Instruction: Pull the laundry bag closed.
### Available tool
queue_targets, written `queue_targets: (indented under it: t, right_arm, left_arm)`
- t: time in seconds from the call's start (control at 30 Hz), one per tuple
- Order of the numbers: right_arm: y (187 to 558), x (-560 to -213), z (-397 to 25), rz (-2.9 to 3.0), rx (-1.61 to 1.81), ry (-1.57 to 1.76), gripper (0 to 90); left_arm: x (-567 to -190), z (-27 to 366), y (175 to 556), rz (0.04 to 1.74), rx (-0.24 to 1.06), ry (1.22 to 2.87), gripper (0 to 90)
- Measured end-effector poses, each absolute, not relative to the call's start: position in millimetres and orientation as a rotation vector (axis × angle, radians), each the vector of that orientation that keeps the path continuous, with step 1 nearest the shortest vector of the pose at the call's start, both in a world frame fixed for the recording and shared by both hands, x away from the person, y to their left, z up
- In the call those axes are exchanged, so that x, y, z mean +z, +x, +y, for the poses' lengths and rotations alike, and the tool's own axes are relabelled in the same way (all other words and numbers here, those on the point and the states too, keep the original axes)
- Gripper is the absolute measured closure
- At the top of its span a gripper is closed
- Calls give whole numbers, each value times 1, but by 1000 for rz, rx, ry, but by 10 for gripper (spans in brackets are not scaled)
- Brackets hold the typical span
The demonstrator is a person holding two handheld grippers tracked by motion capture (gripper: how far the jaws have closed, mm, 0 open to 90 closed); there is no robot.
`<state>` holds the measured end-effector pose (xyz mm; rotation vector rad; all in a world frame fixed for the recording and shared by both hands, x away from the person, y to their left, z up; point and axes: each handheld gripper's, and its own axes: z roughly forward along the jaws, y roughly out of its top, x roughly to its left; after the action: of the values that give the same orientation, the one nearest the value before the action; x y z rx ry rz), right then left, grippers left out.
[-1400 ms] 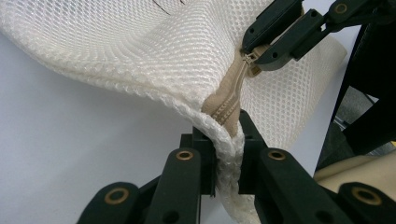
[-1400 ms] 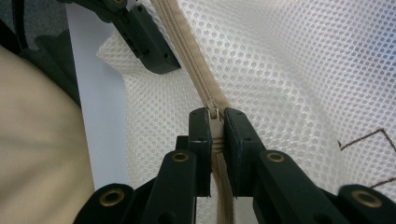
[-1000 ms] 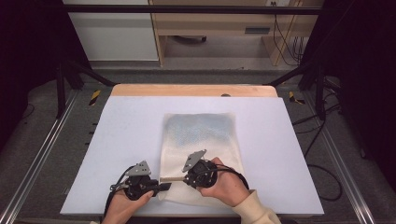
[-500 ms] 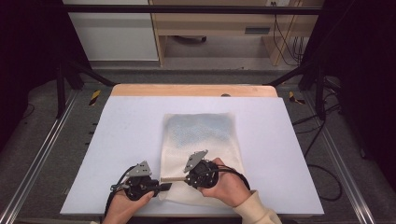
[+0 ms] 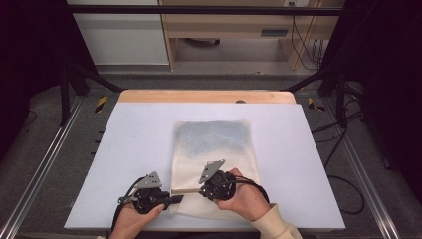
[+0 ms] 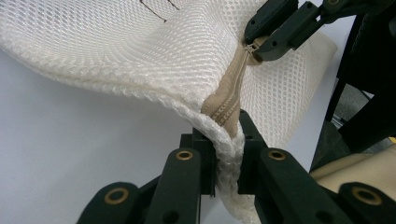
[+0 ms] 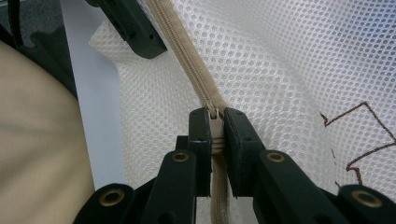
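Wide look first: the white table (image 5: 139,139) carries 1 thing, a white mesh bag (image 5: 214,144), lying flat in the middle with its near edge at the person's hands. Along that near edge runs the tan zipper (image 7: 187,51), stretched between the 2 grippers.

Left gripper (image 5: 171,199) sits at the bag's near left corner, jaws clamped tight on the corded seam where the zipper ends; the left gripper view shows that corner (image 6: 224,135) bunched between the pads. Right gripper (image 5: 201,190) is just beside it along the zipper, jaws pinched closed on the small zipper pull (image 7: 215,122).

Now the risks, as I judge them. The pull tab is tiny and slick, so a sideways tug could pop it out of the right jaws. If the left grip lets the corner slide, the tape goes slack and the slider may jam or bite the mesh. And pulling off the zipper's line could drag the whole bag across the table rather than run the slider.
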<state>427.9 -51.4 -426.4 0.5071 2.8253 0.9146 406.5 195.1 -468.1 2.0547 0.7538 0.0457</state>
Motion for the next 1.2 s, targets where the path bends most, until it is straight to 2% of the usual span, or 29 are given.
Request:
queue_targets:
  t: [1.2]
  right_arm:
    - [423, -429, -70, 2810, 920, 557, 820]
  left_arm:
    - [-472, 186, 406, 732, 55, 2082, 819]
